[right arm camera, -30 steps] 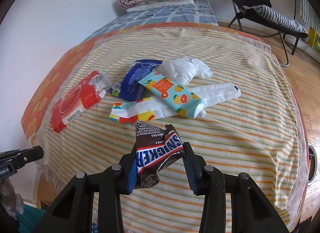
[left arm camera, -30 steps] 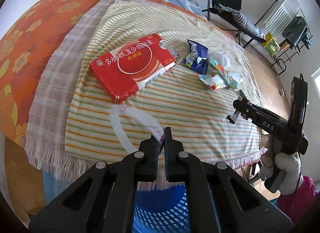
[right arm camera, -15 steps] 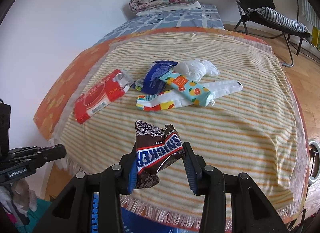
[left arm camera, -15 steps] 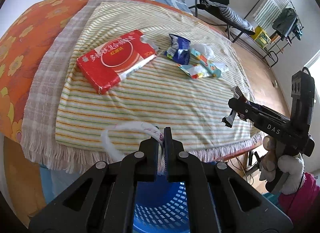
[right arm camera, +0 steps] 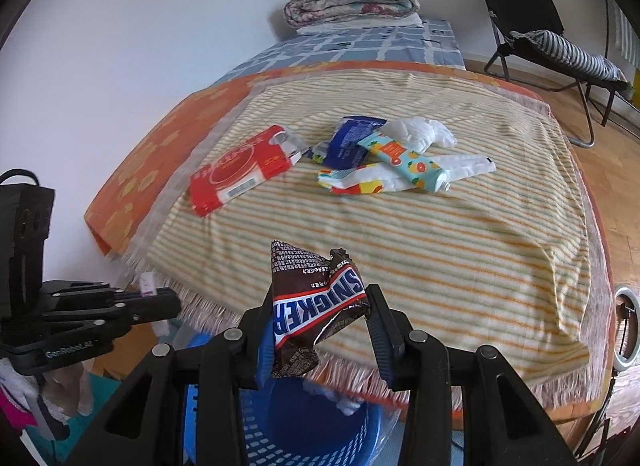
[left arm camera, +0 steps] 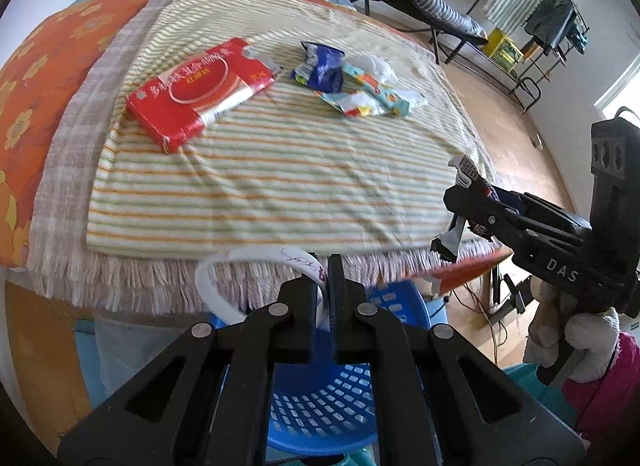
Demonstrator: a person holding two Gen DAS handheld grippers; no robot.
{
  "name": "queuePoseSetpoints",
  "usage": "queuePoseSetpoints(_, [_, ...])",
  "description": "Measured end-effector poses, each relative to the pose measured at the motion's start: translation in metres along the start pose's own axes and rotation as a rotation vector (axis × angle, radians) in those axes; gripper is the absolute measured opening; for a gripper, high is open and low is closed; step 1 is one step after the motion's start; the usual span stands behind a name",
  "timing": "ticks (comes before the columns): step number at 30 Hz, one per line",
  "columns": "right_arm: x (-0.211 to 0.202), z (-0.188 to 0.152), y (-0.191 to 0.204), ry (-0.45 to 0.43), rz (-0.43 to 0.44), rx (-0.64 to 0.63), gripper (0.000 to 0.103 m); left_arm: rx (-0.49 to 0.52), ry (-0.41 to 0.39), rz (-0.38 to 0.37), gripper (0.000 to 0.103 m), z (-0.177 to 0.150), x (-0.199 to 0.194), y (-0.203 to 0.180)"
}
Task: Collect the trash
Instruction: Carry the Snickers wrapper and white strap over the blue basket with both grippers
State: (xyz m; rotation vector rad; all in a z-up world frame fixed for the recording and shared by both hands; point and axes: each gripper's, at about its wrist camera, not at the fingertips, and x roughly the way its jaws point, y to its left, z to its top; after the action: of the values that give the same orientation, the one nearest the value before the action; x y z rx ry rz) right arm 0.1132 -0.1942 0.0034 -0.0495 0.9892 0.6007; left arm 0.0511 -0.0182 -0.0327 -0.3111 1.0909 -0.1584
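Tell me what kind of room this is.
Most likely a bedroom: a bed with layered covers, a folded quilt at its far end, and a clothes rack by the wall.

1 red box [left arm camera: 200,95], 1 tube [right arm camera: 408,163], 3 wrappers [right arm camera: 348,141], 1 basket [left arm camera: 320,398]

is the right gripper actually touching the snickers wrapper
Touching. The right wrist view shows the right gripper with both fingers pressed against the snickers wrapper, which is held up between them.
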Motion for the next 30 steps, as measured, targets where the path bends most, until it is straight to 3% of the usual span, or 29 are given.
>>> queuePoseSetpoints(15, [-0.009, -0.052, 0.014, 0.039, 0.014, -0.006, 0.044, 0.06, 0.069, -0.008, 0.002, -0.045, 0.013, -0.02])
queuePoseSetpoints(30, [-0.001, -0.086, 0.018, 0.099, 0.024, 0.008, 0.044, 0.052, 0.142, 0.007, 0.002, -0.082, 0.032, -0.017])
